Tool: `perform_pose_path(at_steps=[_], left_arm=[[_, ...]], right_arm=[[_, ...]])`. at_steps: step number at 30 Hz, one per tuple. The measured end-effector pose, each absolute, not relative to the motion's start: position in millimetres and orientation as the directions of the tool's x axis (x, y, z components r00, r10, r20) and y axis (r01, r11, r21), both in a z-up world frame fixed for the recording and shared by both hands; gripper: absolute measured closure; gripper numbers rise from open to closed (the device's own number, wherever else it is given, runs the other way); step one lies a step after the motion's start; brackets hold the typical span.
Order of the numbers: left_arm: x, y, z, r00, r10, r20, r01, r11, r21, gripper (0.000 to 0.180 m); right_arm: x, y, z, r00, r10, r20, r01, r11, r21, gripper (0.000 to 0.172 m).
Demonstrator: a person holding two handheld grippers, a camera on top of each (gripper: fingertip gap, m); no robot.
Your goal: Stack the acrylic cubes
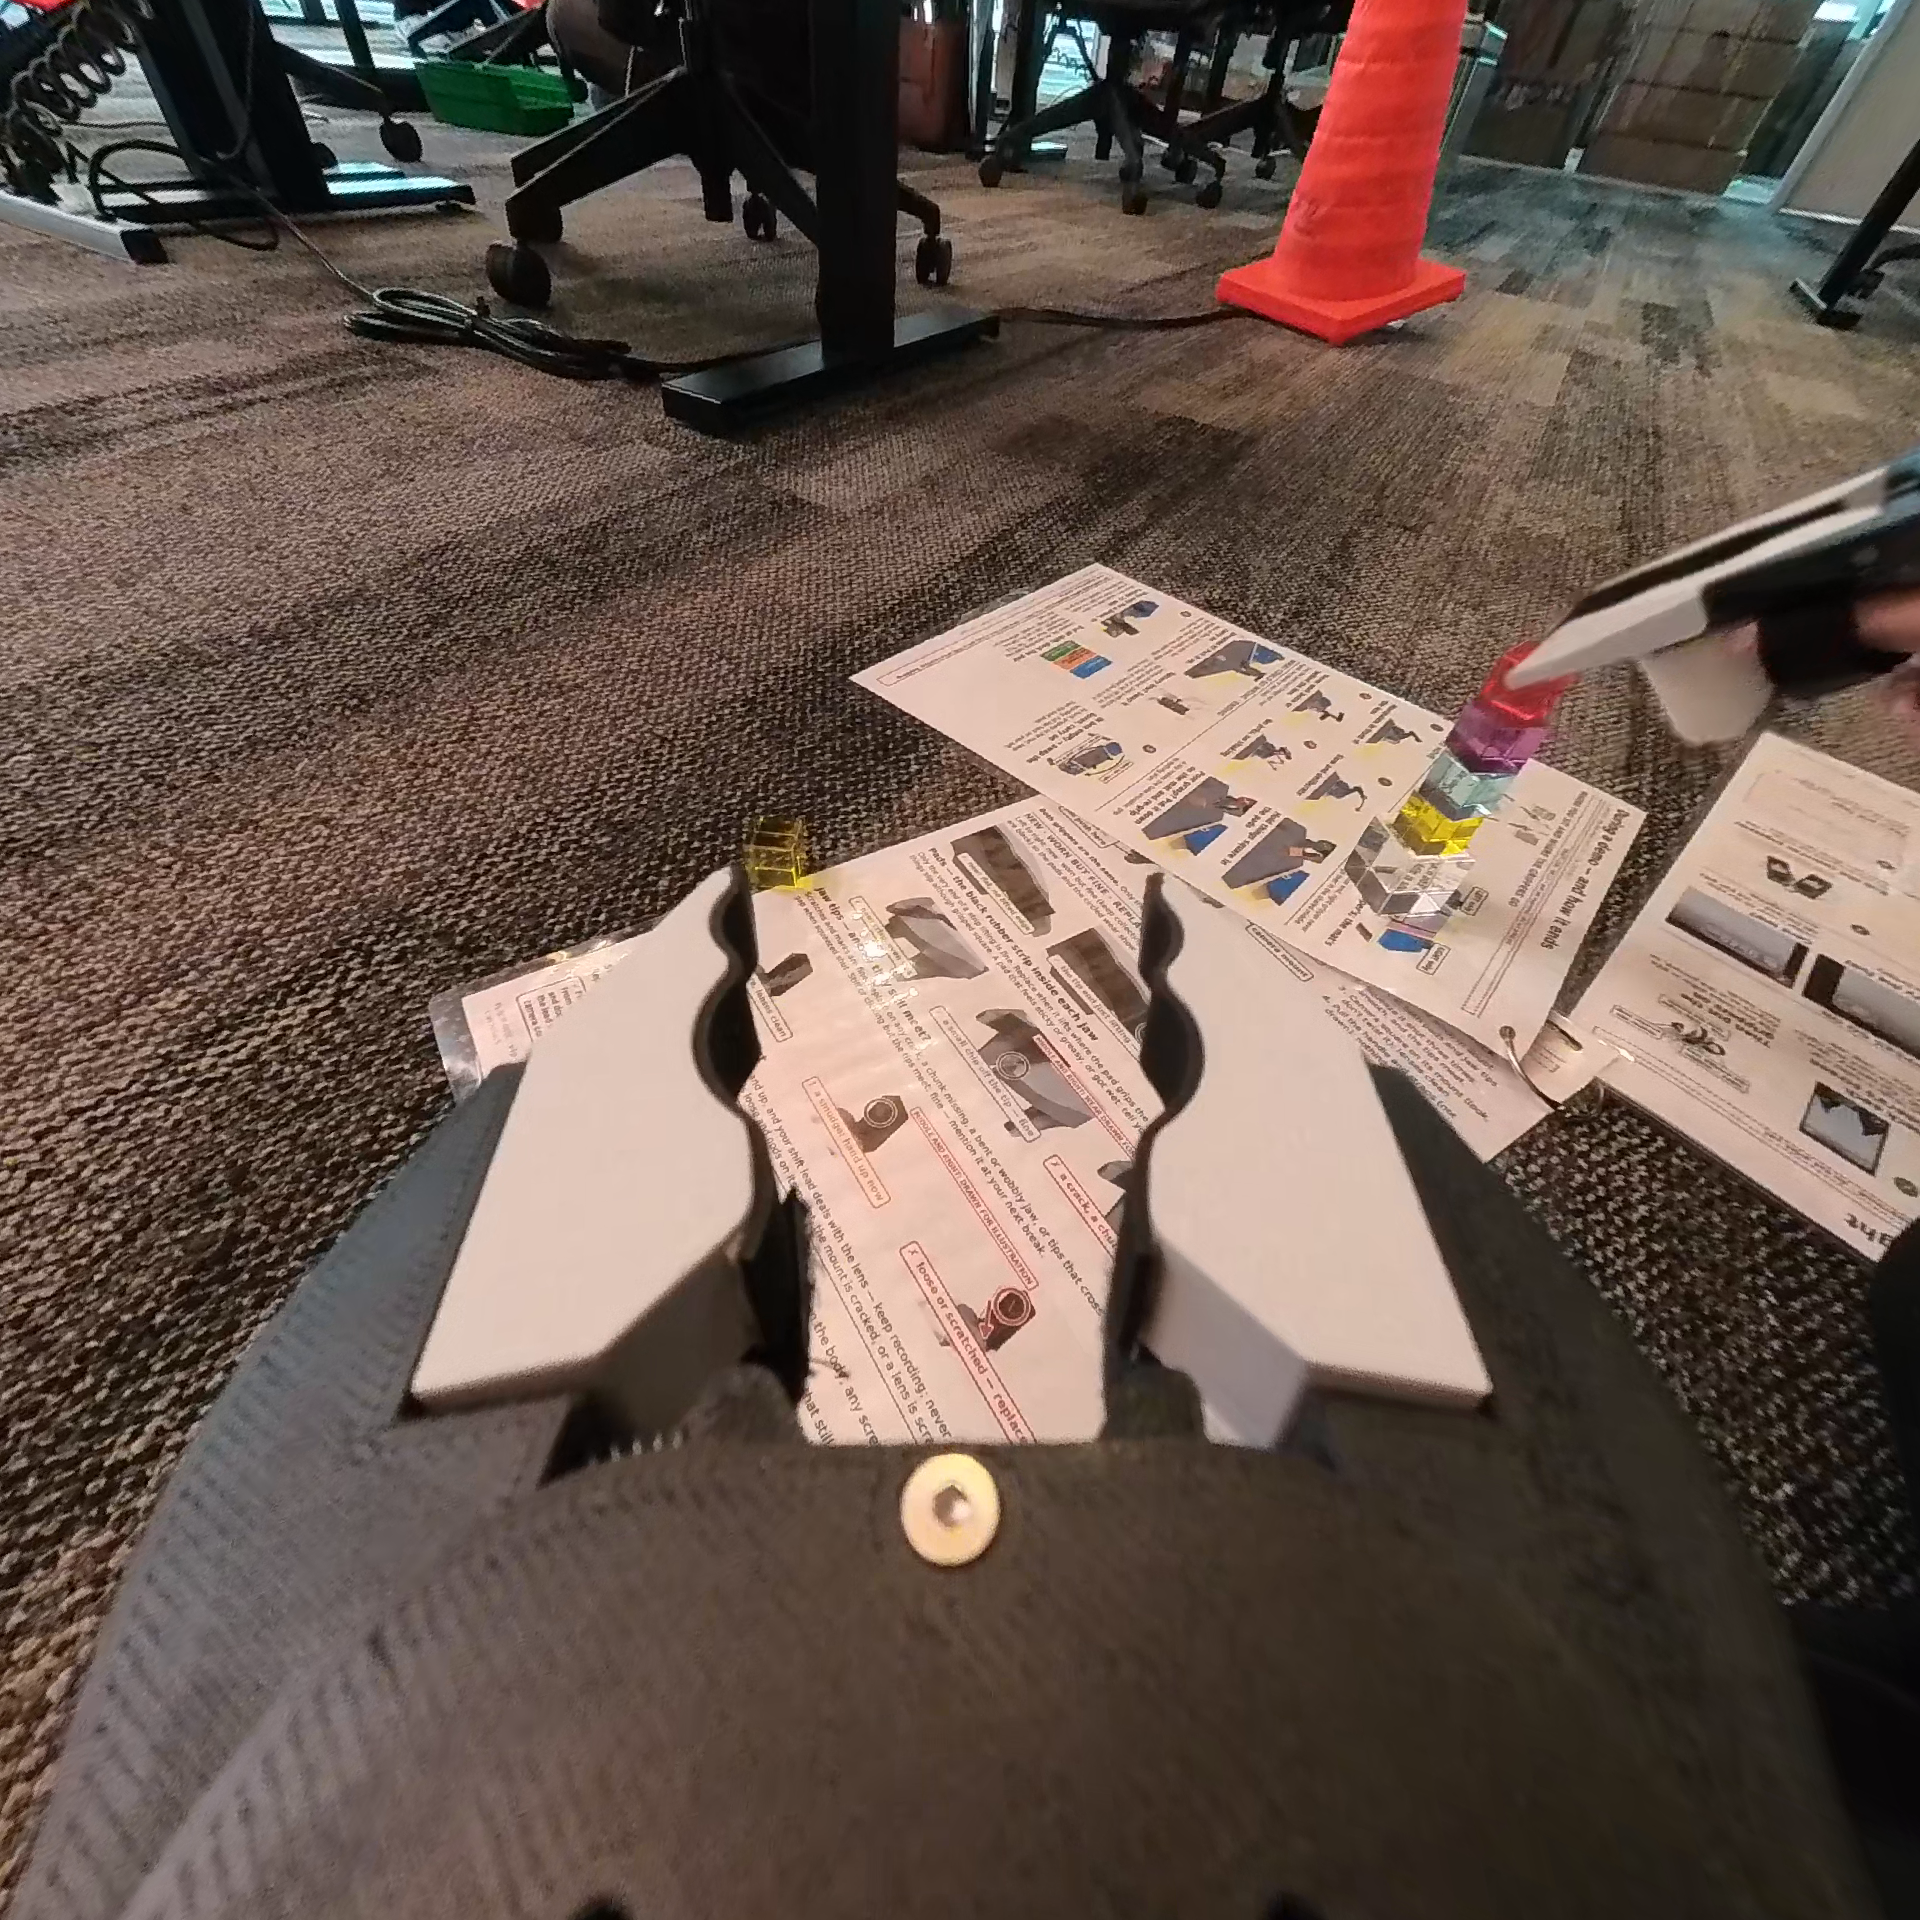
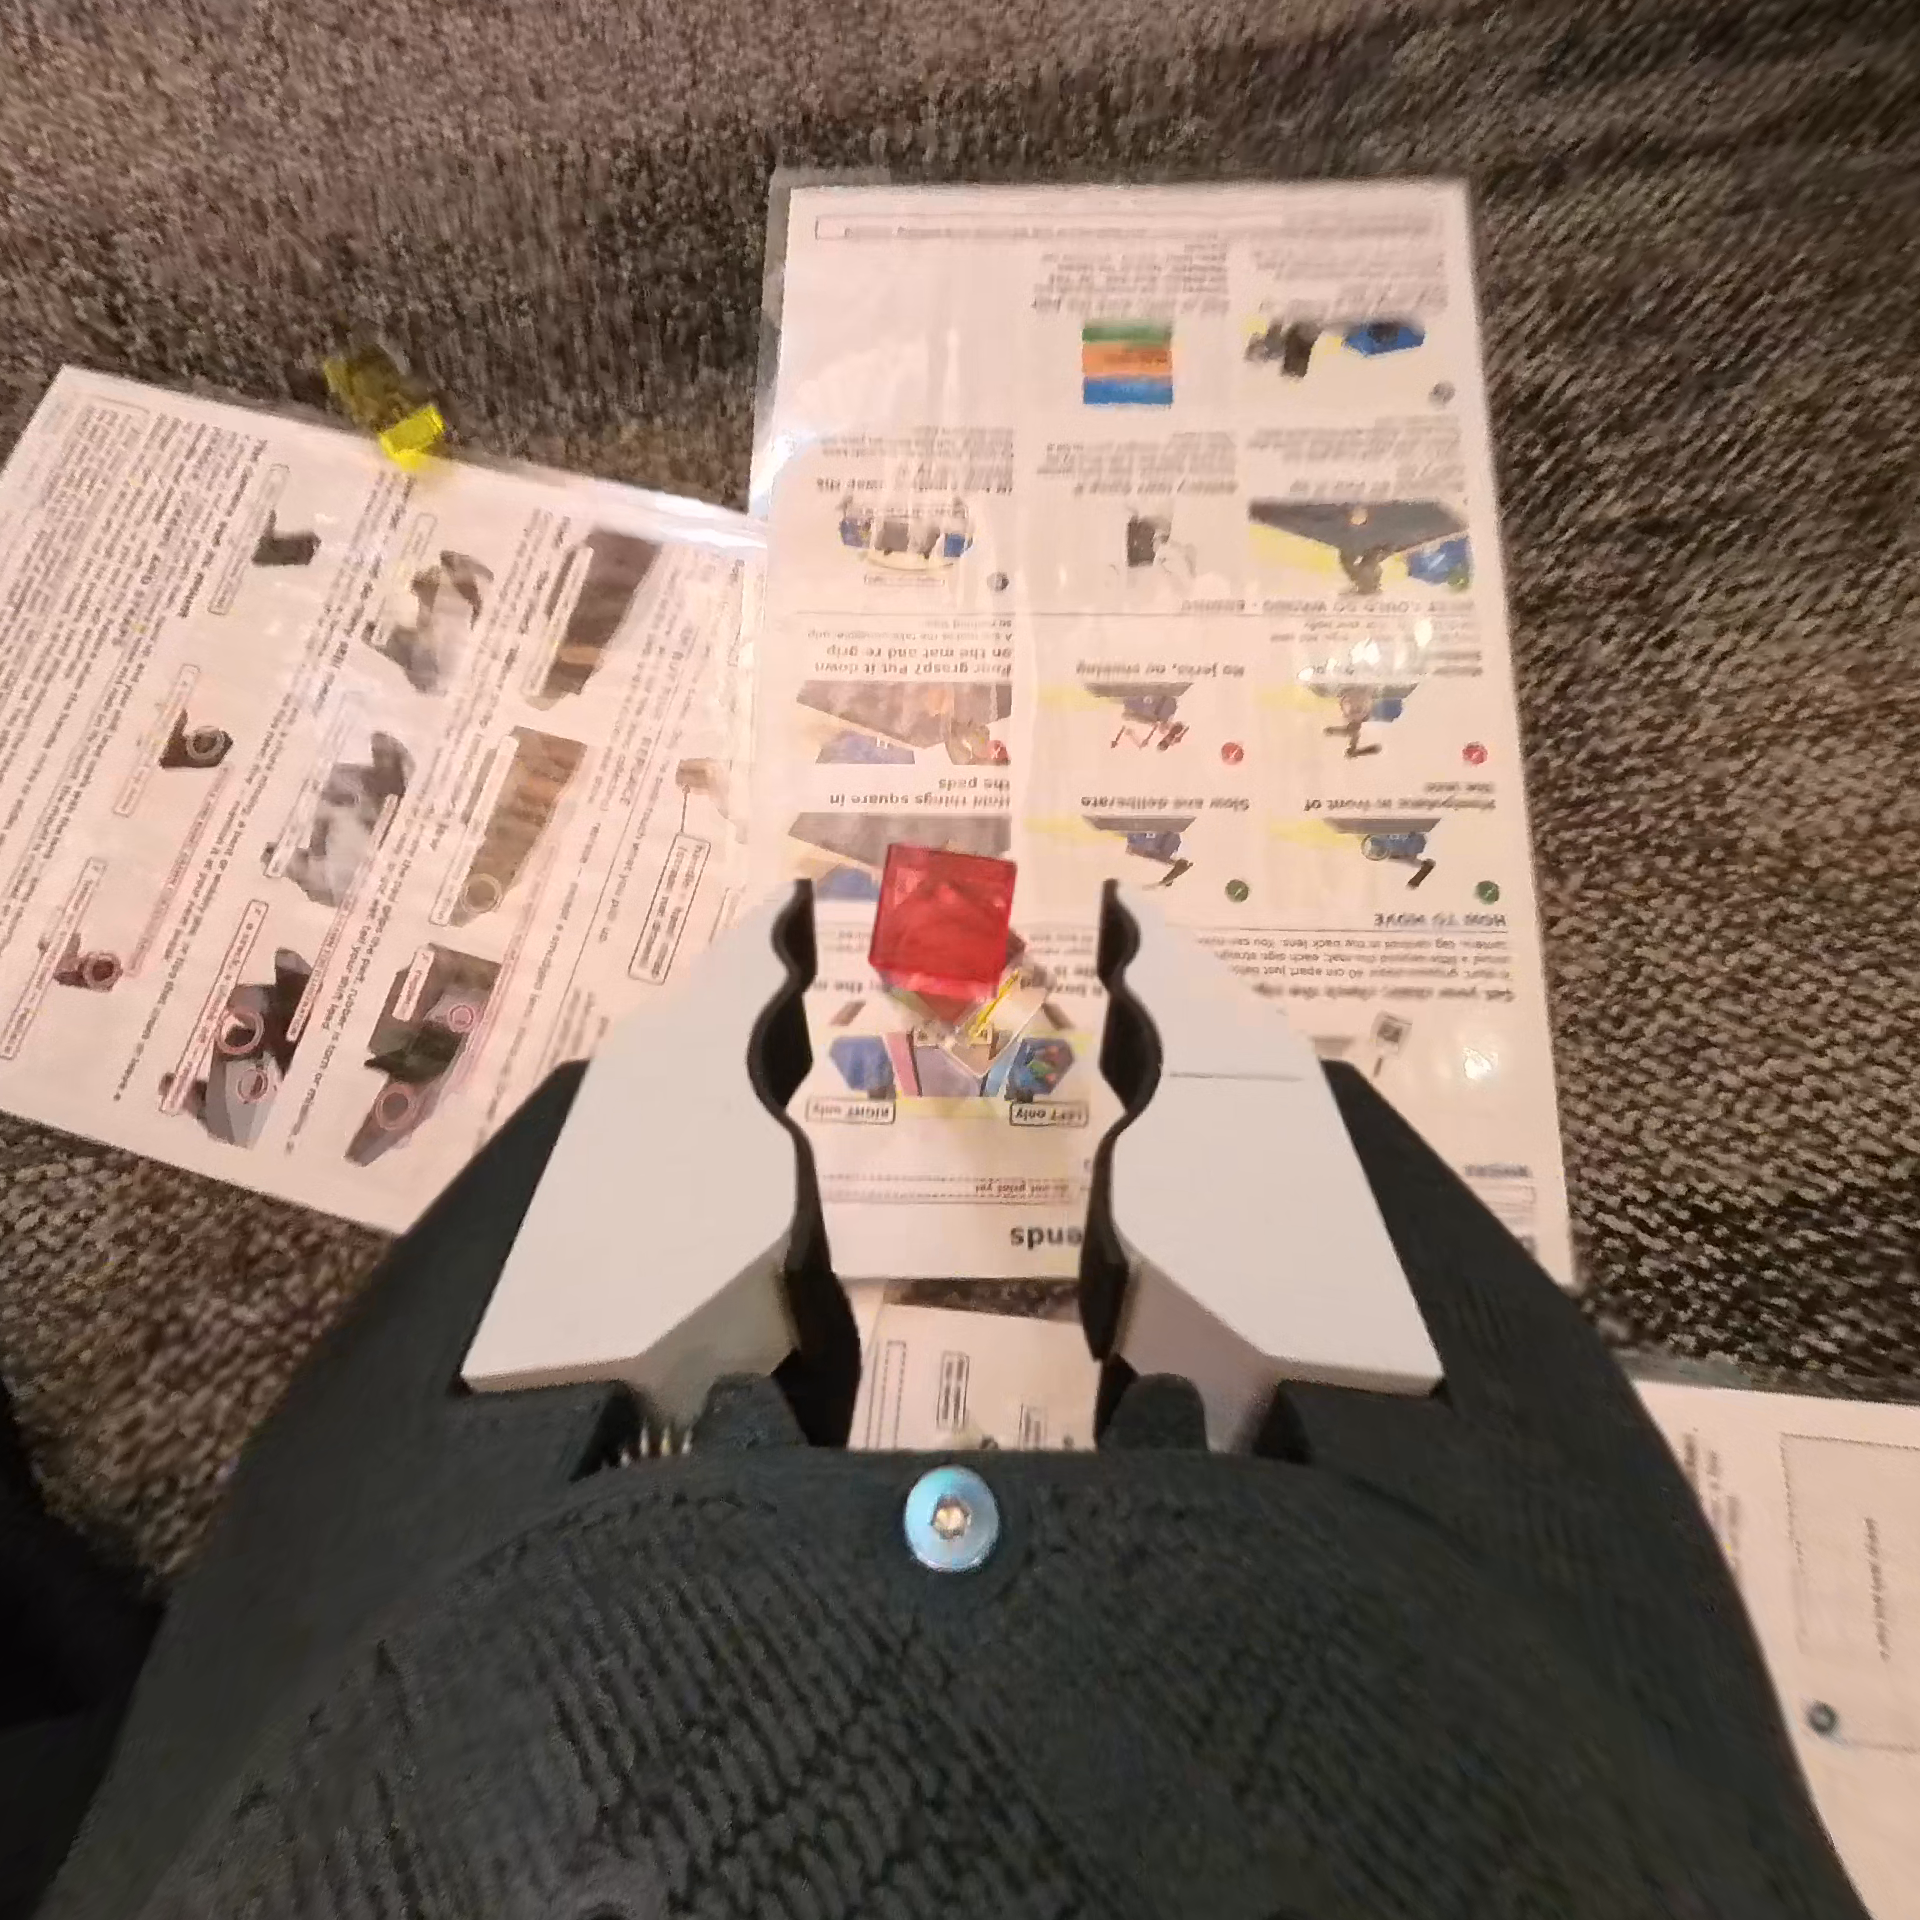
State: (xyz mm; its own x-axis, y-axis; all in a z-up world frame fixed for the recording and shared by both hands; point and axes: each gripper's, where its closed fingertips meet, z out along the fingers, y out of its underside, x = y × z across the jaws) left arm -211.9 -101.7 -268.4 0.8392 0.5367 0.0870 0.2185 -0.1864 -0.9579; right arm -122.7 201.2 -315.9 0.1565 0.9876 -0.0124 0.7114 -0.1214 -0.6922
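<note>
A brown and grey speckled carpet floor (image 1: 436, 644) is seen. Shiny white paper sheets with small pictures (image 2: 1132, 582) are spread flat on it, some partly overlapping. A small see-through yellow plastic cube (image 1: 776, 855) is set on the carpet at one sheet's edge. A bright orange cone (image 1: 1361, 177), black chair wheels (image 1: 520, 272) and black cables (image 1: 468, 327) are found farther back.

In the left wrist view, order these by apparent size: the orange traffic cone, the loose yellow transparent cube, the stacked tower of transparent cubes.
1. Orange traffic cone, though farthest away.
2. Stacked tower of transparent cubes.
3. Loose yellow transparent cube, smallest.
</note>
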Motion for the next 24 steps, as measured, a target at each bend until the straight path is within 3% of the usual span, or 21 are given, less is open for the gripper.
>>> perform_pose_path(at_steps=[3,6,11,15,18,21,24], left_arm=[[-210.5,-100.4,-267.8,0.842,0.532,0.088,0.218,-0.187,-0.958,0.107],[-208.0,-97.6,-267.8,0.849,0.522,0.078,0.209,-0.197,-0.958,0.107],[-205.9,-95.9,-269.5,0.857,0.511,0.069,0.202,-0.211,-0.956,0.107],[-205.1,-95.3,-272.0,0.861,0.505,0.065,0.201,-0.221,-0.954,0.107],[-205.0,-95.0,-273.9,0.864,0.500,0.060,0.198,-0.228,-0.953,0.107],[-207.1,-95.5,-275.4,0.861,0.503,0.075,0.212,-0.221,-0.952,0.107],[-207.5,-93.4,-278.7,0.865,0.495,0.079,0.218,-0.230,-0.948,0.107]], right_arm=[[-140.2,192.4,-280.1,0.153,0.988,-0.015,0.579,-0.101,-0.809,0.115],[-178.6,145.7,-264.0,0.020,0.998,-0.065,0.469,-0.067,-0.881,0.114],[-246.2,47.7,-334.0,-0.288,0.958,0.016,0.607,0.195,-0.771,0.099],[-288.7,9.5,-399.4,-0.430,0.899,0.086,0.653,0.375,-0.658,0.102],[-327.2,-0.6,-417.4,-0.358,0.933,-0.028,0.674,0.237,-0.700,0.117],[-360.7,10.3,-421.8,-0.201,0.970,-0.137,0.670,0.034,-0.741,0.117],[-376.7,13.3,-433.8,-0.205,0.973,-0.109,0.677,0.061,-0.733,0.117]])
